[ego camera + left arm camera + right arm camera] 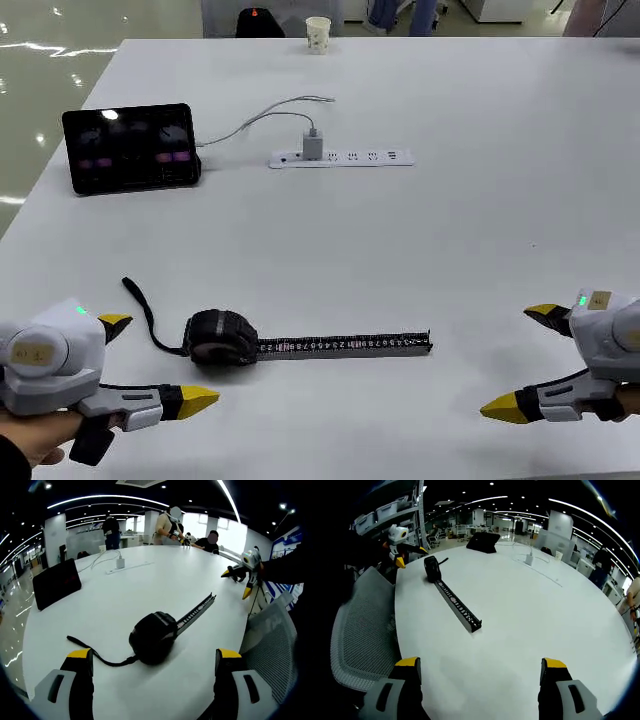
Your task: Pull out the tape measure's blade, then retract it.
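We are hovering the left gripper (158, 360) and right gripper (520, 360), jaws spread wide and empty, off either end of the black round tape measure (220, 337), which is lying on the white table (450, 230) with its dark marked blade (345, 345) drawn out rightward, probably awaiting retraction.

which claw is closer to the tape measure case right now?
Left. The left claw sits open right beside the tape measure case, on its strap side. The right claw is open beyond the far tip of the extended blade, apart from it.
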